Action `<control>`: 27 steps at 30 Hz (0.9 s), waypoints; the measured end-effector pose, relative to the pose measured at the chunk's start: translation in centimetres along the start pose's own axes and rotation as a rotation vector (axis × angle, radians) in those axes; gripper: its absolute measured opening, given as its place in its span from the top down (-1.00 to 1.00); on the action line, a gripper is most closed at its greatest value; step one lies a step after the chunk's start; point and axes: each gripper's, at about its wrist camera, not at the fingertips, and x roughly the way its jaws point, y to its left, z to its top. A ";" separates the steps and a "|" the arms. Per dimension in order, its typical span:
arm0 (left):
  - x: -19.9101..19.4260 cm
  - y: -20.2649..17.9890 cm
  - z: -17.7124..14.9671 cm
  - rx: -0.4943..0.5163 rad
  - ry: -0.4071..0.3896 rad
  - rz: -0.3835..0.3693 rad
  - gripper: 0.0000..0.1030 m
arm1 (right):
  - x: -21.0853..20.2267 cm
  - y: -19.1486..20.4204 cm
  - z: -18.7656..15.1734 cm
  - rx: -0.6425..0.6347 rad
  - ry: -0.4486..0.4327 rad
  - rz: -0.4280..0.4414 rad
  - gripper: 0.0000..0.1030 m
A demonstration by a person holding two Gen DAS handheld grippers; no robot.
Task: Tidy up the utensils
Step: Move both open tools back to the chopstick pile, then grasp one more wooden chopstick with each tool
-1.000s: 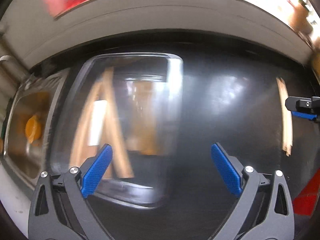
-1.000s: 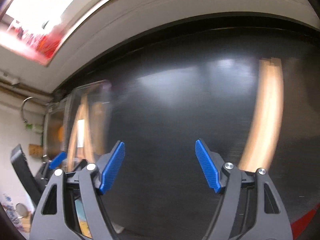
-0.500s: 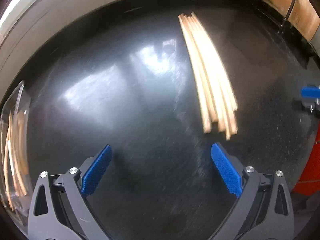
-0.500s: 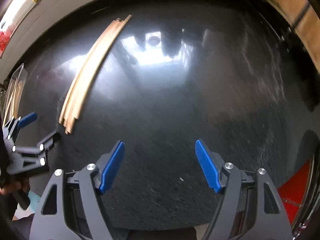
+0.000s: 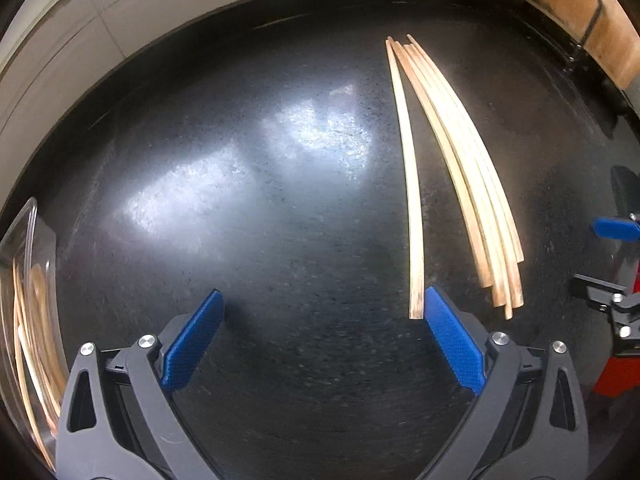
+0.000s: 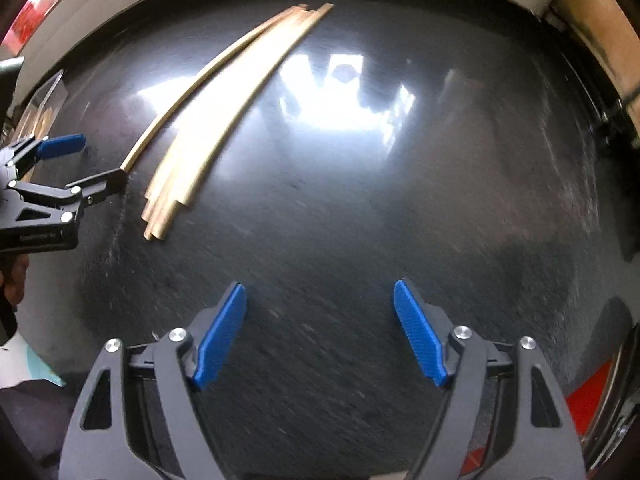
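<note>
Several pale wooden chopsticks (image 5: 472, 184) lie in a bundle on the black countertop (image 5: 248, 200). One single chopstick (image 5: 410, 184) lies just left of them. My left gripper (image 5: 320, 300) is open above the counter, and its right fingertip is beside the single chopstick's near end. Nothing is between its pads. The right wrist view has the same chopsticks (image 6: 208, 120) at upper left, with the left gripper (image 6: 102, 158) at their near ends. My right gripper (image 6: 320, 292) hangs over bare counter right of the chopsticks; its jaws are opening with nothing between them. It also appears at the left wrist view's right edge (image 5: 596, 256).
A clear container (image 5: 24, 300) holding more chopsticks sits at the far left edge. A light wall runs behind the counter, and a wooden board (image 5: 580, 8) leans at the back right. Something red (image 6: 592, 396) lies at the near right.
Both views swung from the clear container to the chopsticks on the counter and came lower. The left gripper reached the sticks' near ends, and one stick now lies apart from the bundle.
</note>
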 end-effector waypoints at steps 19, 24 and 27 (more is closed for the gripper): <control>2.9 3.1 5.5 0.129 -0.042 -0.067 -0.88 | 1.1 -1.5 5.8 0.279 -0.039 -0.073 -0.64; 4.3 1.8 8.9 0.147 -0.064 -0.074 -0.88 | 1.4 -3.3 9.1 0.225 -0.077 -0.060 -0.48; 4.1 1.0 9.6 0.149 -0.080 -0.075 -0.75 | 1.1 -3.3 10.8 0.152 -0.101 -0.036 0.12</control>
